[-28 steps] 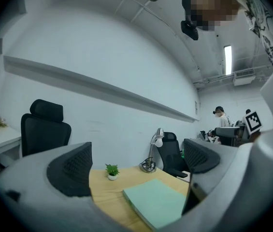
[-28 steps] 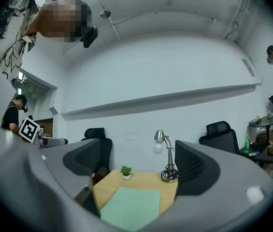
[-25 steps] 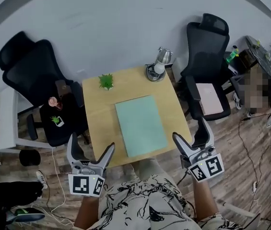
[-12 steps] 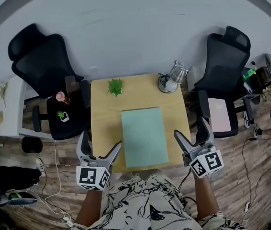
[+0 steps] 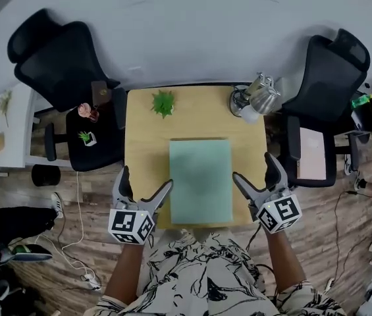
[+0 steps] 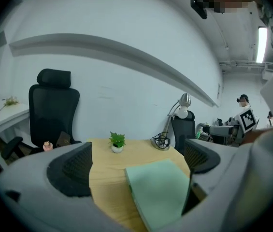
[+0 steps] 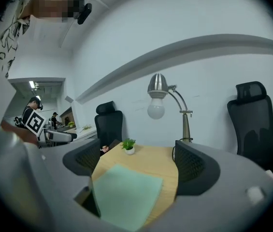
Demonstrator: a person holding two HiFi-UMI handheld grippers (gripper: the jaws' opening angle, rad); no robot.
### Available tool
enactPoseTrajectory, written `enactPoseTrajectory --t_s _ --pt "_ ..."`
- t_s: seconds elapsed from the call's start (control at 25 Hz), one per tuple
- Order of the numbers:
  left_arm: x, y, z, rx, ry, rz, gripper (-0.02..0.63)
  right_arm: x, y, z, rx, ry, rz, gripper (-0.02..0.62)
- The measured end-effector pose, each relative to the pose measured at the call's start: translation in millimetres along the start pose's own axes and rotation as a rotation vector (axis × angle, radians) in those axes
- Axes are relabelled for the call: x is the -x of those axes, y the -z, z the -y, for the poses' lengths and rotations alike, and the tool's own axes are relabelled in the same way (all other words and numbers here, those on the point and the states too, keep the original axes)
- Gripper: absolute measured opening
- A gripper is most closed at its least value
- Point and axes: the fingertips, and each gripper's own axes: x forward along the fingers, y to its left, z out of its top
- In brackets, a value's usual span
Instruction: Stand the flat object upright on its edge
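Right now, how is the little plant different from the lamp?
The plant is green and leafy; the lamp is shiny silver. The plant is short; the lamp stands taller on a bent neck. The plant sits back left, the lamp back right. Both stand on the table beyond the book.

Matt pale-wood table [image 5: 143, 143], matt green flat object [image 5: 201, 180] (perhaps card), shiny metal lamp [image 5: 262, 95]

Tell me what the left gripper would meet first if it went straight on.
Probably the green flat object on the table: its left part shows ahead between the left gripper's open jaws. Height is unclear; it might pass above.
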Motion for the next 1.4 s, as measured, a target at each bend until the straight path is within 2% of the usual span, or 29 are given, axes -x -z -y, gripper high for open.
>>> enactPoseTrajectory --t_s 0.28,0.48,0.8,1.0,1.4 --pt "-43 52 -12 0.069 -0.012 -0.117 0.584 -53 60 23 -0.078 -0.04 -0.127 0.483" --pt "-75 90 -13 0.17 -0.006 -0.198 0.584 -85 102 37 -0.162 -0.052 -0.226 0.483" --pt "-130 145 -13 0.203 0.008 -0.34 0.584 -118 160 49 -0.27 -0.062 -0.392 0.482" --pt "-144 166 -12 0.266 0.027 -0.405 0.584 -130 180 49 -0.319 -0.065 -0.429 0.482" --pt "-153 190 -12 0.284 0.019 -0.469 0.574 -139 200 44 -0.358 -0.08 -0.474 0.482"
